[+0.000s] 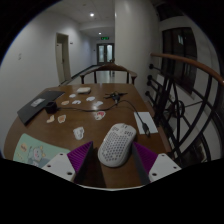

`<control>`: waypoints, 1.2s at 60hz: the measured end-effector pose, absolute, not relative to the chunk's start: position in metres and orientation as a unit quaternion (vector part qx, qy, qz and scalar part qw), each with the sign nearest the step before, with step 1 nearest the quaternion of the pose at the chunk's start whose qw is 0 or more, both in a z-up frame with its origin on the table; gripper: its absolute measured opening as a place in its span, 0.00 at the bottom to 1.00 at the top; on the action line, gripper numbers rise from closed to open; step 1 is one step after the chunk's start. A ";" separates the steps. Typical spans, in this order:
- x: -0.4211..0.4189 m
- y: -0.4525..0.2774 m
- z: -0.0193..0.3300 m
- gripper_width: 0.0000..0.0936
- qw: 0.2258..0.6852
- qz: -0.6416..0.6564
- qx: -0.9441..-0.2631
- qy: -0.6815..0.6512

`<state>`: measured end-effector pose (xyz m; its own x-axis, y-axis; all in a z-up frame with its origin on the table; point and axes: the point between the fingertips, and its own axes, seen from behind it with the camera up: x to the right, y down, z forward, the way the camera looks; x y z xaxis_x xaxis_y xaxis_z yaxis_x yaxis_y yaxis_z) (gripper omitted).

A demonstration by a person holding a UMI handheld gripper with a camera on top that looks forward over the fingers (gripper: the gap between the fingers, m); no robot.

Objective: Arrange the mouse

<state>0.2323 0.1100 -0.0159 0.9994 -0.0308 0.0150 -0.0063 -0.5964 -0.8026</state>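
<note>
A white perforated mouse lies on the brown wooden table, between my two fingers. My gripper has purple pads on each side of the mouse. There is a gap at each side of the mouse, so the fingers are open about it and it rests on the table.
A laptop lies at the far left. Small white items and a white cup are scattered over the middle. A notepad with a pen lies to the right. A coloured sheet lies at the near left. A dark railing runs on the right.
</note>
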 end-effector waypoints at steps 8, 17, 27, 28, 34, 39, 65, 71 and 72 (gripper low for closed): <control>0.239 0.141 -0.017 0.80 0.448 -0.023 -0.893 0.037; 0.241 0.147 -0.018 0.43 0.447 -0.007 -0.892 0.058; 0.248 0.115 0.018 0.37 0.476 -0.027 -0.876 0.075; 0.247 0.109 0.029 0.37 0.484 -0.029 -0.871 0.079; 0.210 0.076 0.111 0.37 0.540 -0.024 -0.838 0.079; 0.160 0.050 0.151 0.39 0.563 -0.010 -0.824 0.068; -0.002 0.006 -0.010 0.40 0.450 -0.003 -0.893 -0.012; 0.000 0.006 -0.013 0.46 0.447 -0.003 -0.894 -0.008; 0.000 0.006 -0.014 0.49 0.444 0.001 -0.896 -0.007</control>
<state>0.0003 0.0063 -0.0141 0.9999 0.0133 0.0054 0.0124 -0.6065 -0.7950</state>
